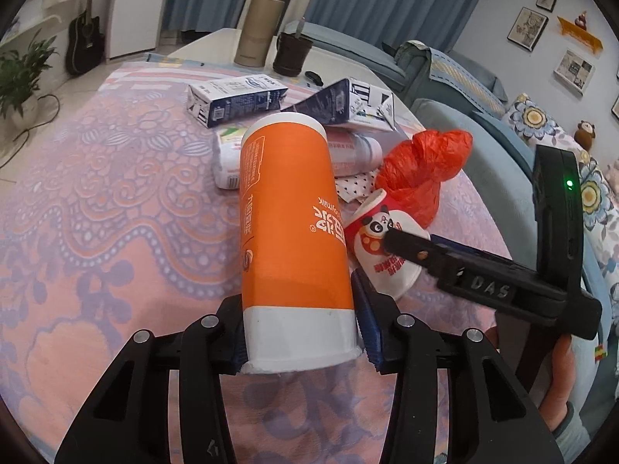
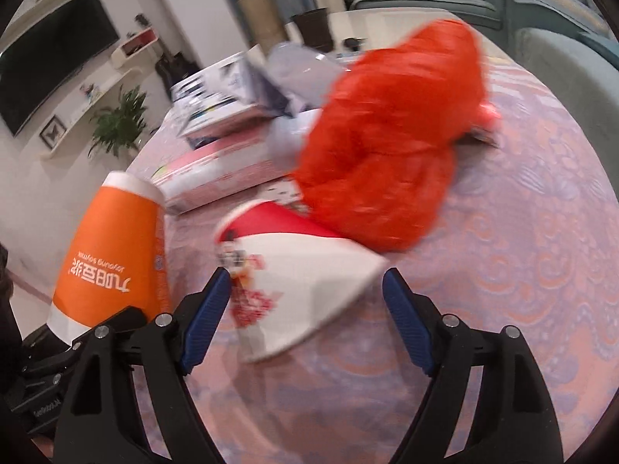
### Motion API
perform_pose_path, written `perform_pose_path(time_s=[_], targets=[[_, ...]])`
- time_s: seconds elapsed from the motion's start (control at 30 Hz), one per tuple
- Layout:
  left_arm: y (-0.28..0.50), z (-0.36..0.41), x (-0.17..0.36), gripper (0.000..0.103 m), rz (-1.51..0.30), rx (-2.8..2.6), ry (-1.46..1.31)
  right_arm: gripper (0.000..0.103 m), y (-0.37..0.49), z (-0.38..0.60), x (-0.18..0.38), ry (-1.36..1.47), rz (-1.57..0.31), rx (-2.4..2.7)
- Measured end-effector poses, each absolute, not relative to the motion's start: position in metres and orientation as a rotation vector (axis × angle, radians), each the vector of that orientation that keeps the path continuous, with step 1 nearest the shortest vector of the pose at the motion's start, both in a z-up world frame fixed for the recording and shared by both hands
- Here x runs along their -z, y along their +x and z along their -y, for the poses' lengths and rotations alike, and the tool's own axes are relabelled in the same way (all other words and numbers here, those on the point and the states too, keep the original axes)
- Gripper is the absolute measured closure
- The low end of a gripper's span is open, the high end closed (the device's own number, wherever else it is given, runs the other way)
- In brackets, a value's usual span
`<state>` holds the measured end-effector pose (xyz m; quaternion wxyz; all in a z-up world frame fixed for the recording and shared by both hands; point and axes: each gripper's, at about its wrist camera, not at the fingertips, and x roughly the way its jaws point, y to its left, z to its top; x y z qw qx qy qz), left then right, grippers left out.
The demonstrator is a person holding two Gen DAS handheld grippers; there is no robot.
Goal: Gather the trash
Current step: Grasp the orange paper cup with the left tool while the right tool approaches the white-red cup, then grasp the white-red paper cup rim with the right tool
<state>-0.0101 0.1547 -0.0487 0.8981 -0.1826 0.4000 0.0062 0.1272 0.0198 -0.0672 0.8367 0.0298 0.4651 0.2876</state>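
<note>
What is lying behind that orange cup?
Behind the orange cup lie two milk cartons, a pale bottle and a white packet. The cup hides part of the bottle and packet.

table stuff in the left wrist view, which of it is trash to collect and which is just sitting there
Trash to collect:
orange cup, held in the left tool
panda cup
red plastic bag
milk cartons

Just sitting there:
thermos
dark pot
patterned tablecloth
</note>
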Motion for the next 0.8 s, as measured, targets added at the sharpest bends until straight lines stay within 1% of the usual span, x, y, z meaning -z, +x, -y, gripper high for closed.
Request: perform_pose_path(time_s=[0.17,0.23,0.27,0.33,0.37,0.43,0.47,0.5,0.57,0.67,0.8], targets=[[-0.010,-0.160,0.049,0.059,-0.822,-0.016,-0.384,0.028,0.123,-0.038,0.070,0.045,-0.986,-0.622],[-0.010,-0.163,0.049,0.059,-0.821,-0.019,-0.381,0.031,0.122,-0.040,0.069,0.049,-0.976,-0.626],[-0.010,-0.164,0.049,0.059,-0.820,-0.019,-0.380,0.035,0.120,-0.040,0.067,0.042,-0.964,-0.626],[-0.010,-0.166,0.049,0.059,-0.817,-0.023,-0.383,0.047,0.113,-0.040,0.061,0.016,-0.933,-0.630],[-0.012,-0.168,0.049,0.059,-0.813,-0.024,-0.384,0.054,0.106,-0.040,0.057,-0.004,-0.913,-0.636],[-0.014,-0.173,0.048,0.059,-0.802,-0.034,-0.392,0.056,0.094,-0.039,0.050,-0.049,-0.870,-0.622],[-0.015,-0.174,0.048,0.059,-0.799,-0.037,-0.395,0.061,0.090,-0.038,0.048,-0.056,-0.863,-0.628],[-0.015,-0.176,0.047,0.059,-0.796,-0.040,-0.397,0.069,0.090,-0.036,0.047,-0.056,-0.863,-0.638],[-0.016,-0.180,0.046,0.059,-0.795,-0.045,-0.396,0.071,0.083,-0.037,0.045,-0.075,-0.848,-0.657],[-0.018,-0.184,0.046,0.058,-0.794,-0.049,-0.401,0.072,0.063,-0.042,0.041,-0.134,-0.778,-0.726],[-0.022,-0.189,0.044,0.058,-0.782,-0.056,-0.403,0.072,0.047,-0.059,0.043,-0.163,-0.779,-0.843]])
